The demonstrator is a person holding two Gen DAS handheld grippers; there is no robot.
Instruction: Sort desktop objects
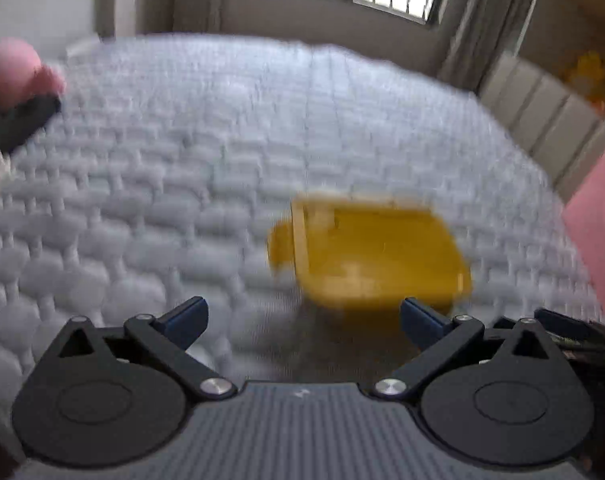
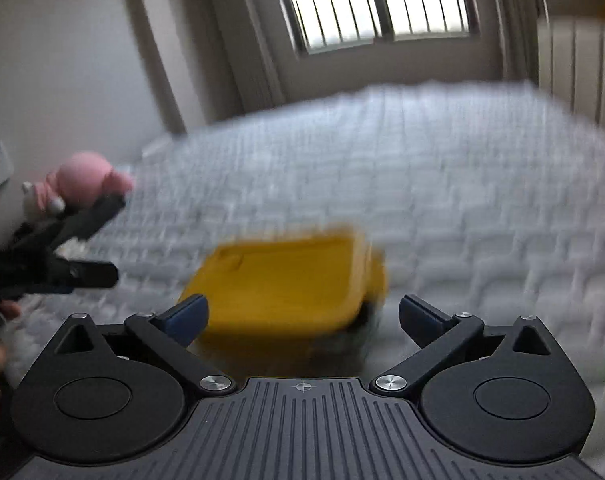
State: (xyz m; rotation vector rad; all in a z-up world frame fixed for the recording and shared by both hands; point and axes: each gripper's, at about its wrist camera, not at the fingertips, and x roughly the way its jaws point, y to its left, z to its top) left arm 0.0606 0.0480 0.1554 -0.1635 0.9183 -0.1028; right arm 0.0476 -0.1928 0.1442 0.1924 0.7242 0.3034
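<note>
Both views blurred. Left gripper [image 1: 304,322] fingers spread wide, holding nothing; right gripper [image 2: 304,320] the same. Yellow bin [image 1: 374,256] sits on the bed [image 1: 162,184], at 1 o'clock from left. Pink toy [image 2: 87,184] at right's 10 o'clock, apparently against a black clamp. Slow down, square up first.

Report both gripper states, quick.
Left gripper: open, nothing between its fingers.
Right gripper: open, nothing between its fingers.
</note>
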